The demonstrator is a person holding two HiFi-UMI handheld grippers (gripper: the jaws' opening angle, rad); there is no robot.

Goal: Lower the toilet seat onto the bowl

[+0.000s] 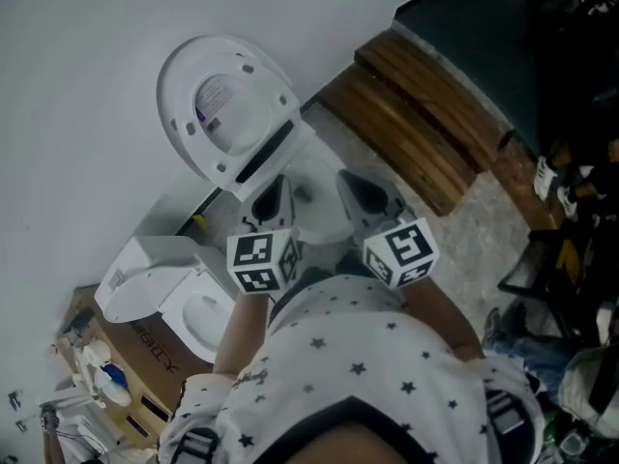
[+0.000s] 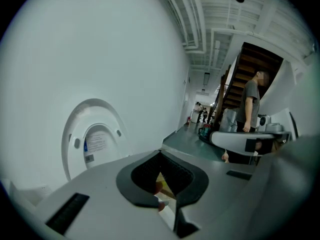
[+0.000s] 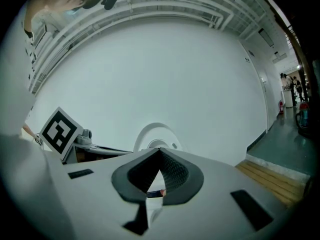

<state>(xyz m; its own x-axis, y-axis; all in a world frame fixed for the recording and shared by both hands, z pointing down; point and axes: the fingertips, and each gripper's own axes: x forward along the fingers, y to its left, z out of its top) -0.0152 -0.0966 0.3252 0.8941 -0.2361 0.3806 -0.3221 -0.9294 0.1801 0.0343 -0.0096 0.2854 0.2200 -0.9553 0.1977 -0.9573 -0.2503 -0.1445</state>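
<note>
- Seat (image 1: 227,109): standing raised against the wall, above the bowl (image 1: 322,216), which your grippers are partly hiding.
- Label (image 1: 215,95) on it: print too small to read.
- Left gripper (image 1: 269,204), right gripper (image 1: 366,193): you are holding both near the bowl, jaws together, nothing between.
- Box (image 1: 145,341): lettering blurred.

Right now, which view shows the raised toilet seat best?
The head view: the whole toilet seat stands up against the wall, unobstructed. The left gripper view shows most of it; the right gripper view only its top arch behind the jaws.
</note>
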